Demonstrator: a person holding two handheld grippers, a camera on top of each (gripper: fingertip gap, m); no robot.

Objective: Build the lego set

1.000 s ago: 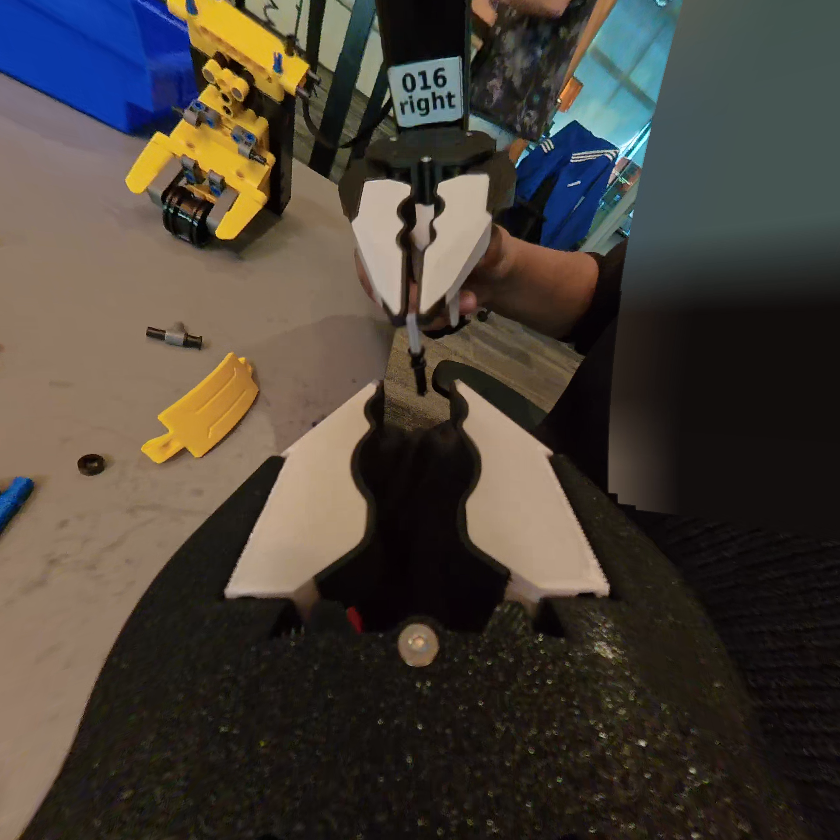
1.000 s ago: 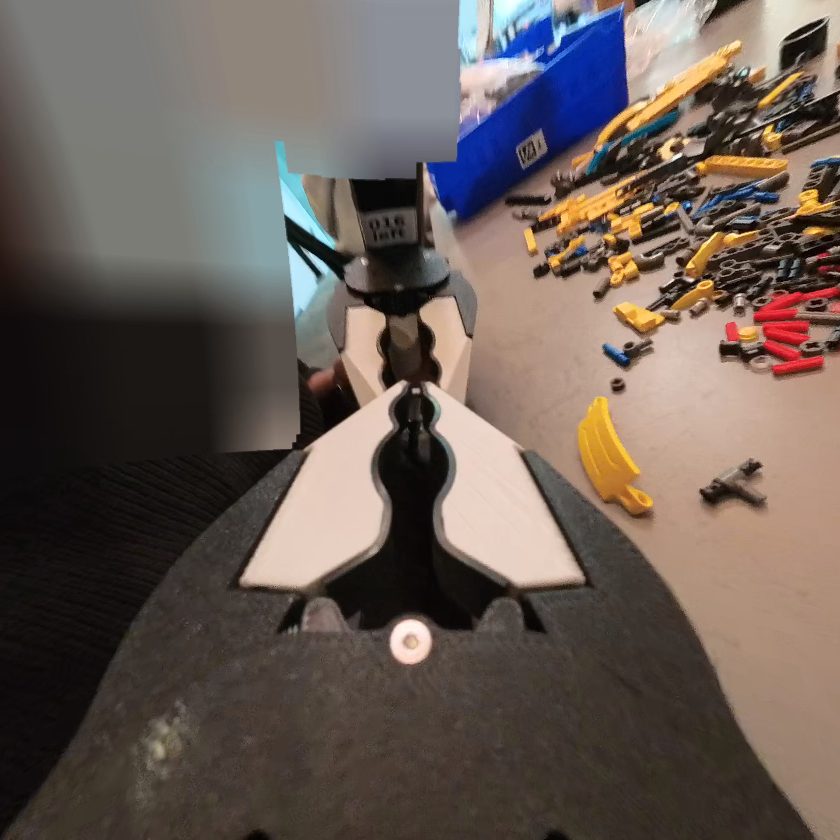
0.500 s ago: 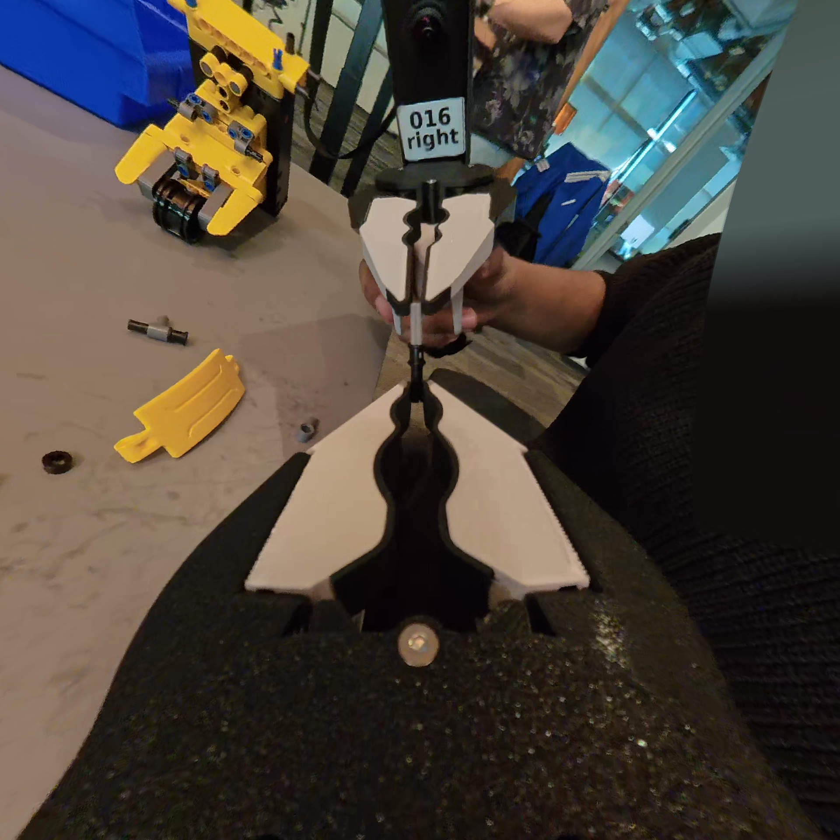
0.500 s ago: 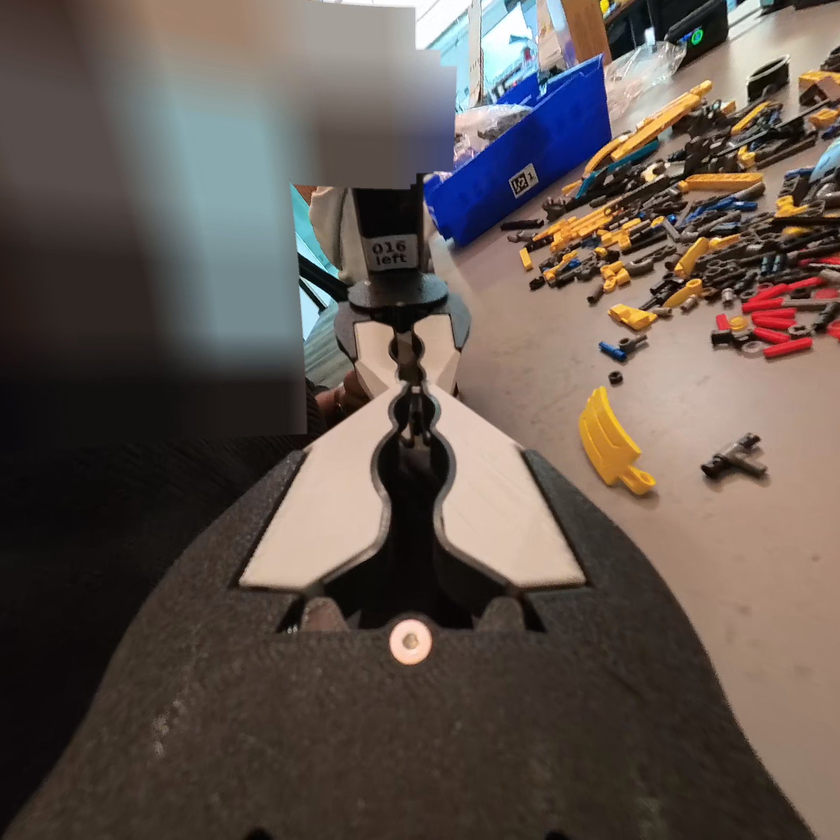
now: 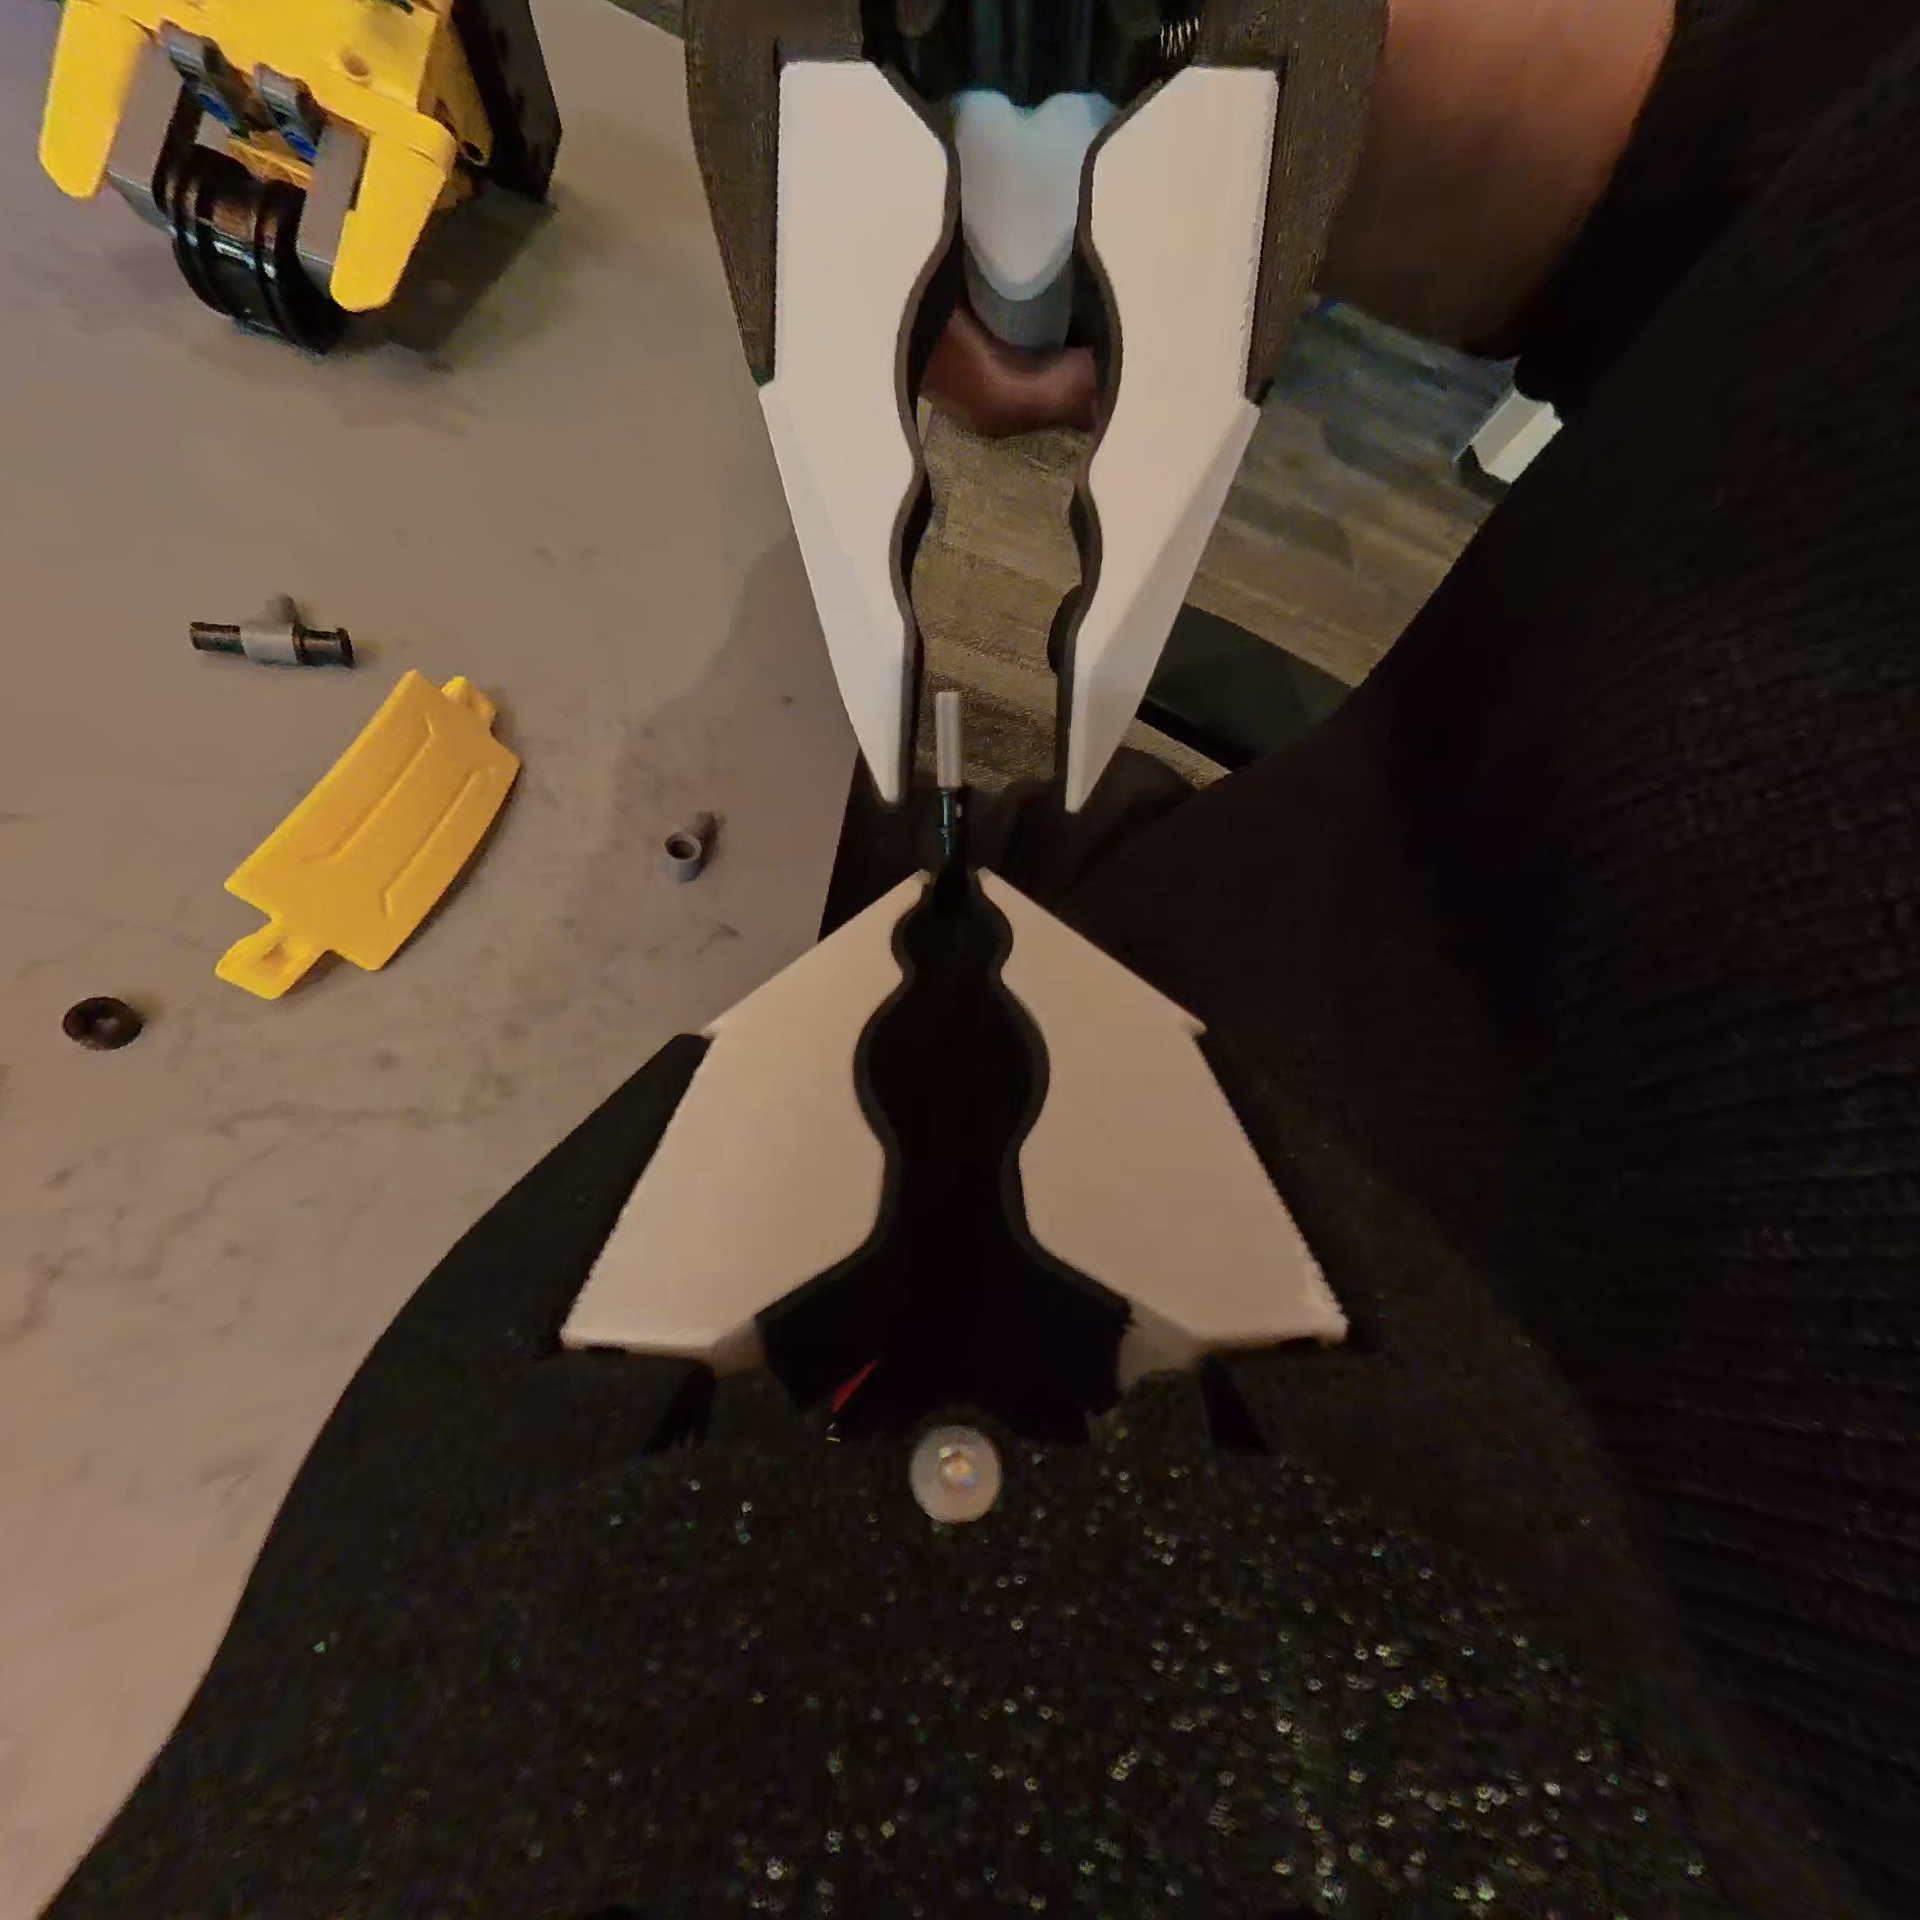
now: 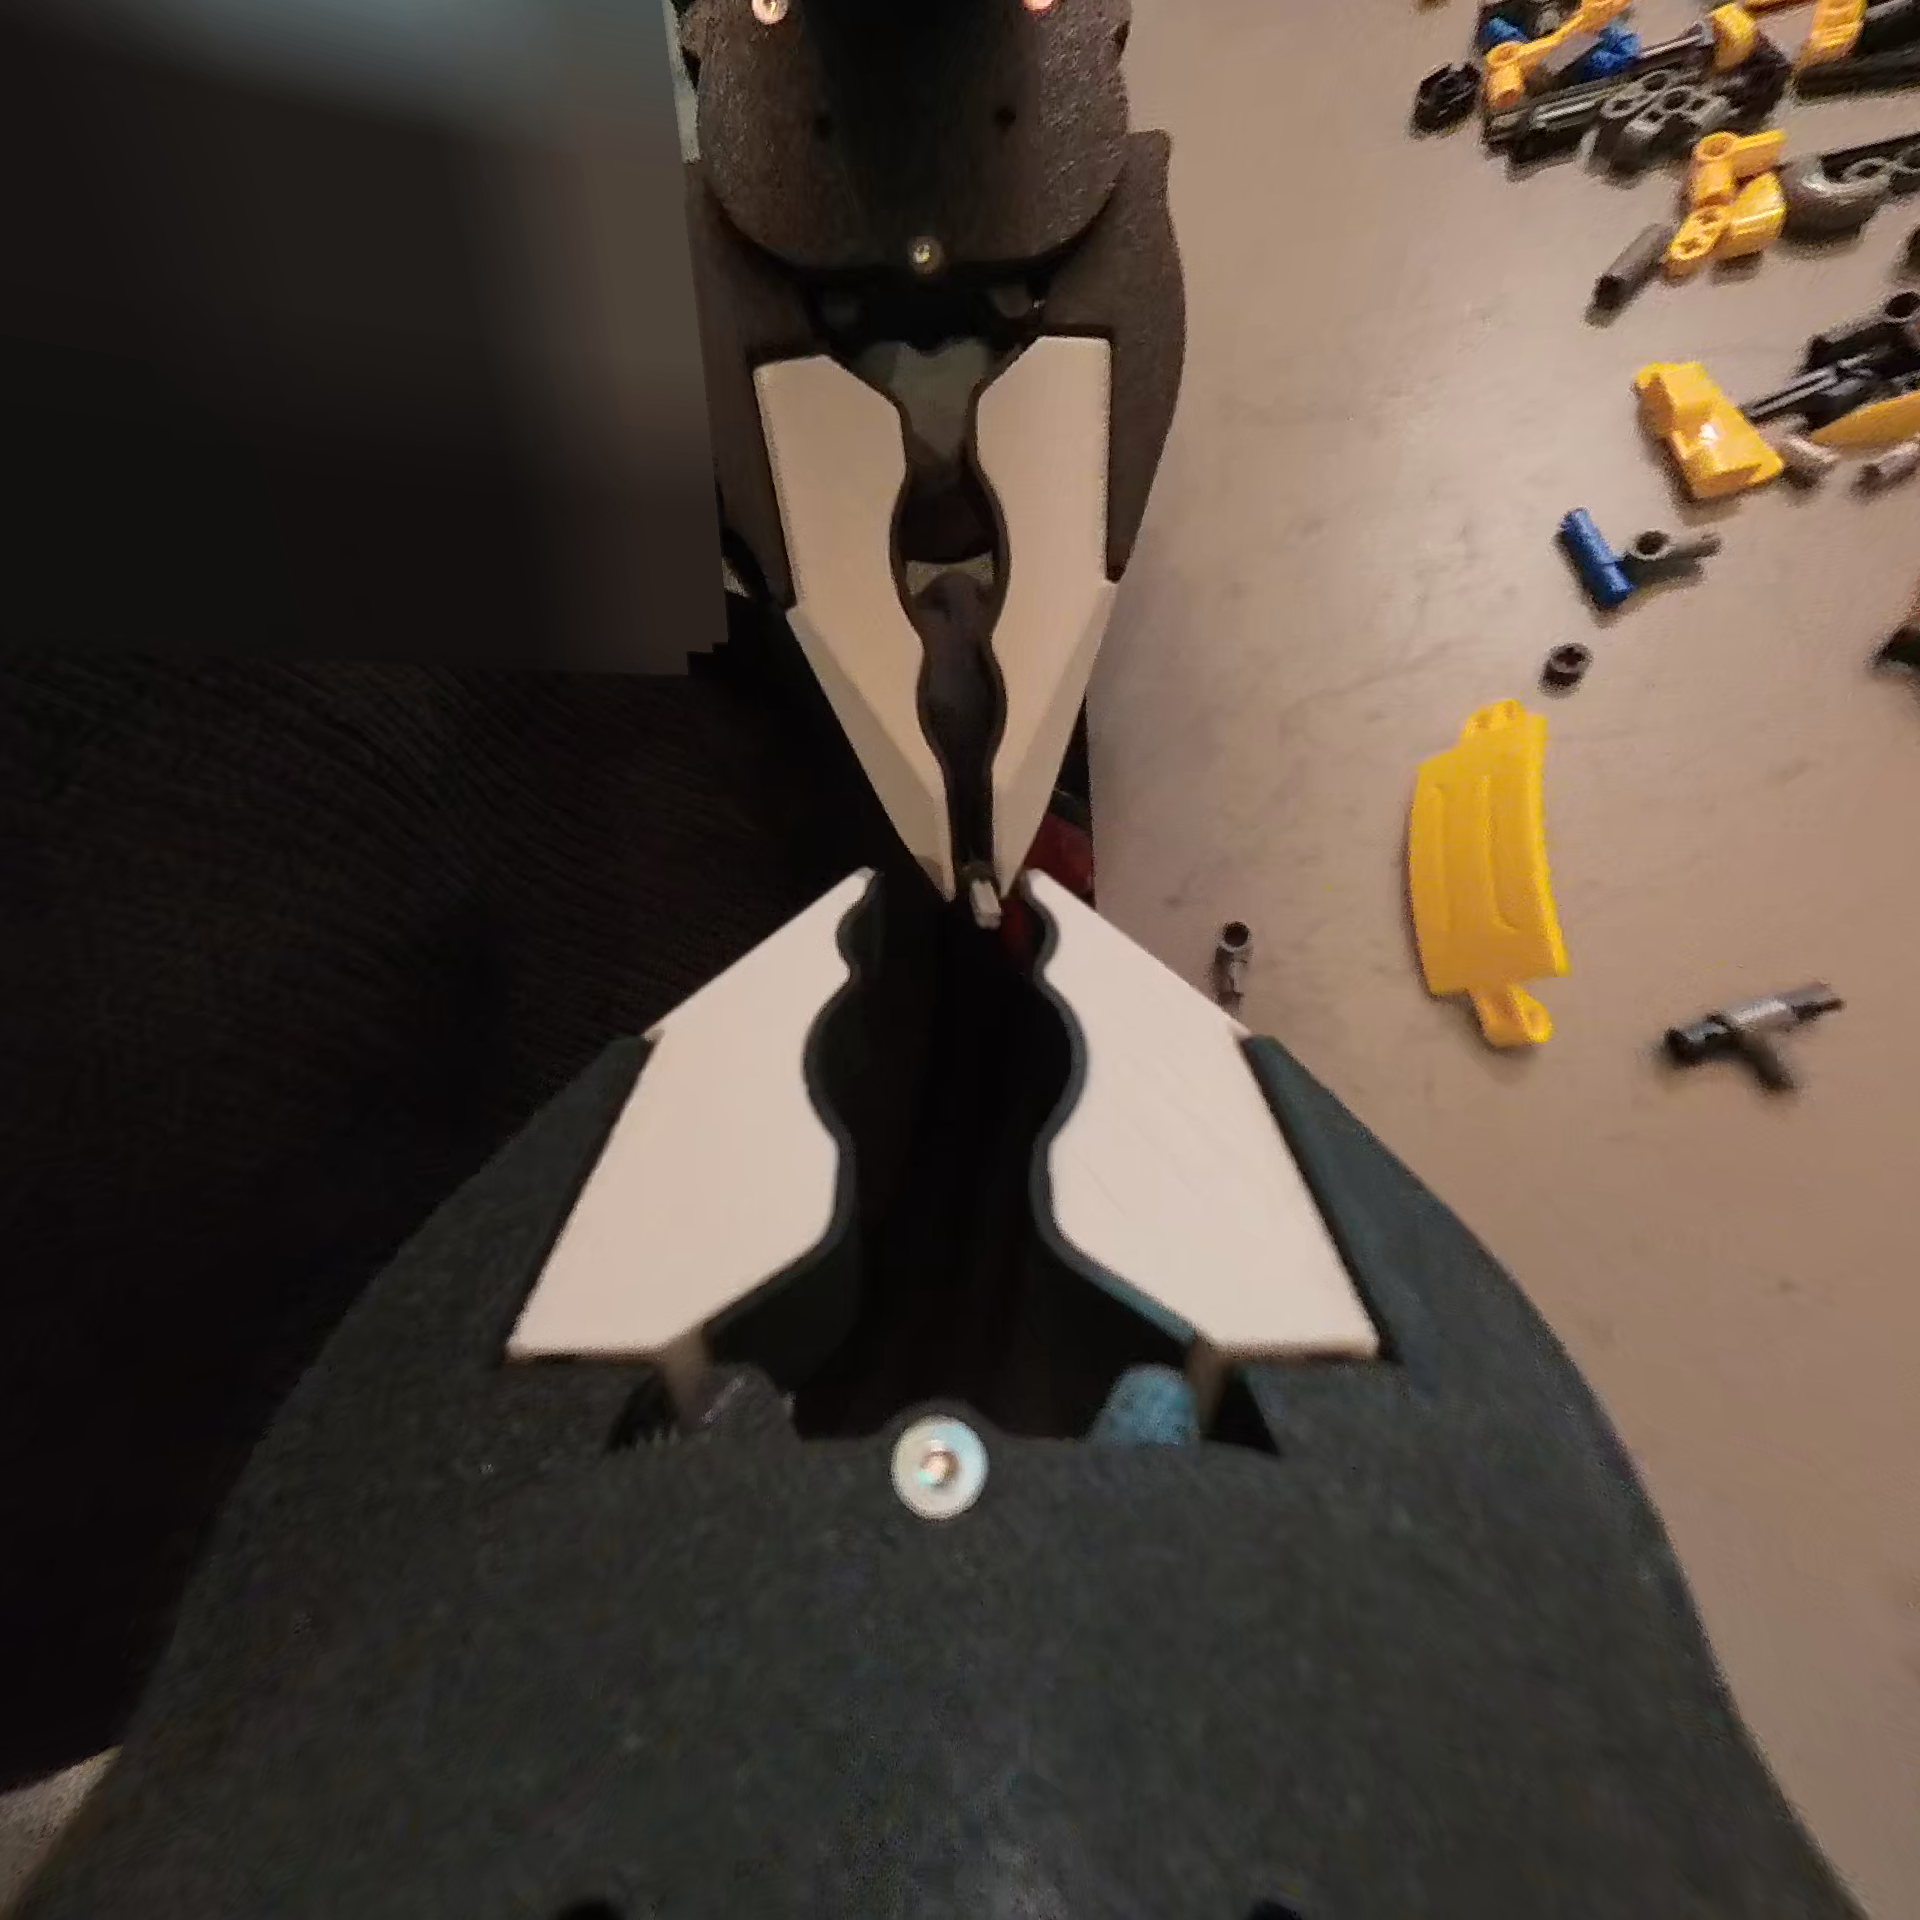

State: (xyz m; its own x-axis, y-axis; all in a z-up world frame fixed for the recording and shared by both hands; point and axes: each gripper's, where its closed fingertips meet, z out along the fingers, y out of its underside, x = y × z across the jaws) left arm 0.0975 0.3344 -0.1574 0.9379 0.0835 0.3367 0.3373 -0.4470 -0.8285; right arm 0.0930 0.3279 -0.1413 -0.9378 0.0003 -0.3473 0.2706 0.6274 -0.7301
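My left gripper (image 5: 951, 883) is shut on a thin black axle with a grey end (image 5: 948, 748) that sticks out forward. My right gripper (image 5: 984, 795) faces it nose to nose, open, its fingertips on either side of the axle's grey end without gripping it. In the right wrist view my right gripper (image 6: 950, 880) stands open around the left gripper's (image 6: 974, 878) tip and the axle's pale end (image 6: 983, 906). Both hang just off the table edge, in front of a person's dark sleeve.
A grey table (image 5: 312, 1195) holds a yellow curved panel (image 5: 374, 831), a small grey bush (image 5: 686, 844), a grey-black connector (image 5: 270, 642), a black ring (image 5: 101, 1021) and a yellow built assembly (image 5: 260, 135). A pile of loose parts (image 6: 1662, 104) lies far right. The tips of both grippers are at nearly the same place.
The grippers have come closer together. The left gripper closed on the axle, then the right gripper opened and let it go.
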